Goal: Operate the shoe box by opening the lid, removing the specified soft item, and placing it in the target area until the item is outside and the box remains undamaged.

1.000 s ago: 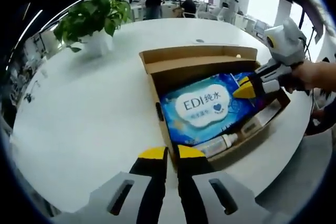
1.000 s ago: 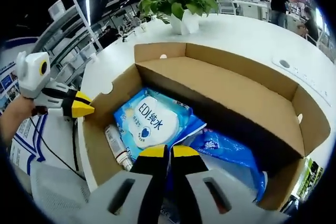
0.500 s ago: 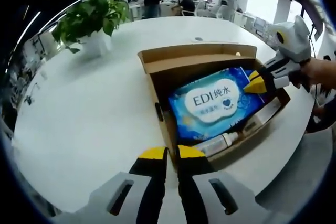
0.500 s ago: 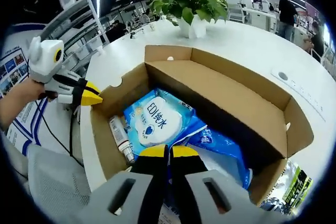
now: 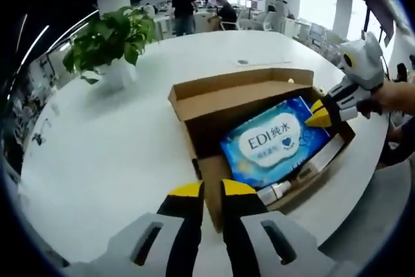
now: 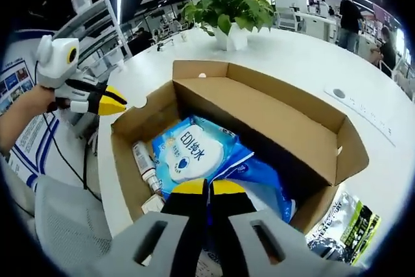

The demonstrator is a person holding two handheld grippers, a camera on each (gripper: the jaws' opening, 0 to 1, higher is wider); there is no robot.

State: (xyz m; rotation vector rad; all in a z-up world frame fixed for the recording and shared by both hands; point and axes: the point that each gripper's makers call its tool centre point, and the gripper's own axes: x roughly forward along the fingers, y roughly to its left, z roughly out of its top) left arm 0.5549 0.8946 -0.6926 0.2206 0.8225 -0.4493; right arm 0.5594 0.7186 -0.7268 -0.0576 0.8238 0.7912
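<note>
**Box open, wipes pack lying inside below my claws**

The shoe box (image 5: pixel 259 121) sits open on the white surface (image 5: pixel 110 154), and I take it as my landmark. Inside it lies the blue wipes pack (image 5: pixel 275 142), flat on the box floor, with a small bottle (image 5: pixel 275 191) along the box's near wall. My left claw (image 5: pixel 206 192) hovers outside the box, at its near corner, its jaws pressed together and holding nothing. My right claw (image 6: pixel 200 189) is above the box's interior, directly over the wipes pack (image 6: pixel 188 155), jaws together too; I cannot tell whether the tips touch the pack. In the left gripper view my right claw (image 5: pixel 319 115) shows at the box's far side, by the pack's edge. A potted plant (image 6: pixel 227 8) stands beyond the box's back wall.

Compared with a second ago, the pack lies further towards the box's right end in the left gripper view, and my right claw is higher above the box.
</note>
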